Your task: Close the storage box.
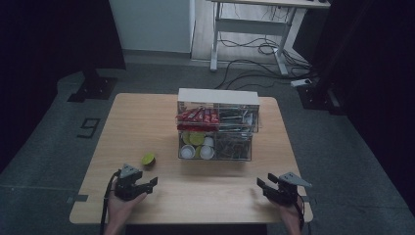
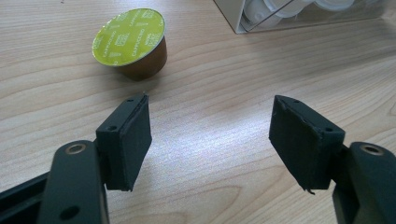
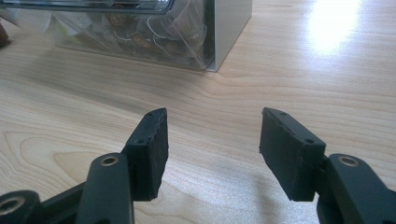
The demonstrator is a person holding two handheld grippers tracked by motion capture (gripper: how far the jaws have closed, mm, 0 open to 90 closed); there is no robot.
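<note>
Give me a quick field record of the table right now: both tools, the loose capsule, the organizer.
left tool: open, holding nothing, low over the near left of the table
right tool: open, holding nothing, low over the near right of the table
capsule: green foil lid, brown body, tilted on the wood, ahead of the left tool, apart from its jaws
organizer: clear box with a white top, mid-table
organizer contents: red packets upper left, green and white capsules lower left; right side too unclear to name
table: light wood
</note>
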